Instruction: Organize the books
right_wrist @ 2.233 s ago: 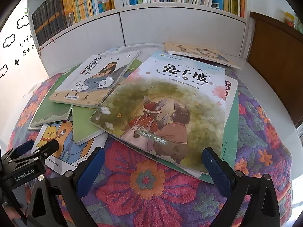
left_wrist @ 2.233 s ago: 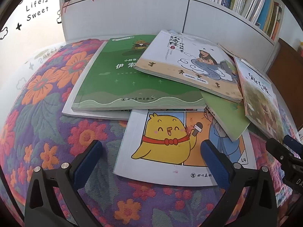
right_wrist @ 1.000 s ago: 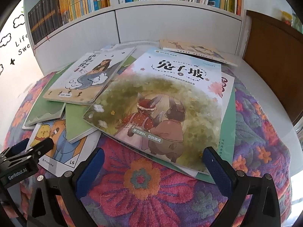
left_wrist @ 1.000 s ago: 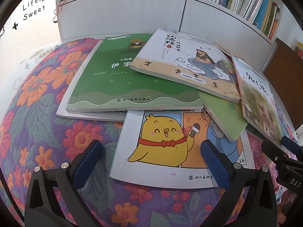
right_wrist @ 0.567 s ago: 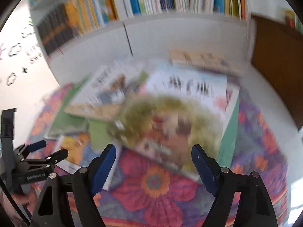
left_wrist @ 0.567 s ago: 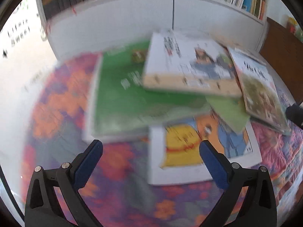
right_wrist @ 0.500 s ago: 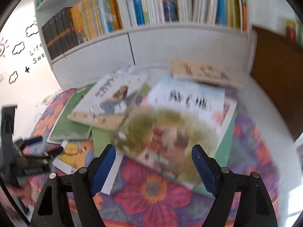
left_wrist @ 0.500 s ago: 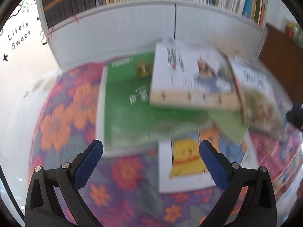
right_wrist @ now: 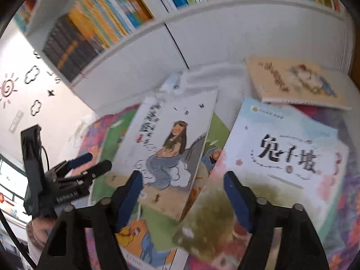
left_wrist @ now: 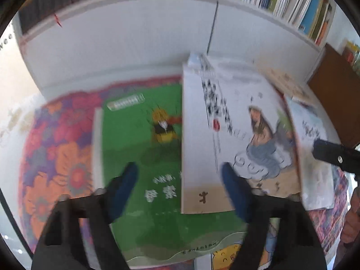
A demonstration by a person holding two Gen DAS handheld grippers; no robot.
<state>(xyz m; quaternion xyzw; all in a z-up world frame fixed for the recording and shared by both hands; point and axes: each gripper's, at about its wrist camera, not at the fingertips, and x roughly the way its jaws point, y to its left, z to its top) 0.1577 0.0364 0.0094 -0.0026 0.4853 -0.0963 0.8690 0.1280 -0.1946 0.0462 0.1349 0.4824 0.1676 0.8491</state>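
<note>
Jaws of our left gripper and right gripper have just been closing, half apart and empty. We see the white book ahead between both, long axis running away, its near corner closer to our left.

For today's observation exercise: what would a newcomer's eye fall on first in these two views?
A heap of overlapping picture books on a floral cloth: a white book with a long-haired figure lies across a green book, beside a rabbit-cover book. Behind runs a packed white bookshelf.

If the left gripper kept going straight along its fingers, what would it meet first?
Most likely the green book, near where the white book with the long-haired figure overlaps it. The left gripper is open and empty, its jaws having just been closing. Blur leaves depth uncertain.
</note>
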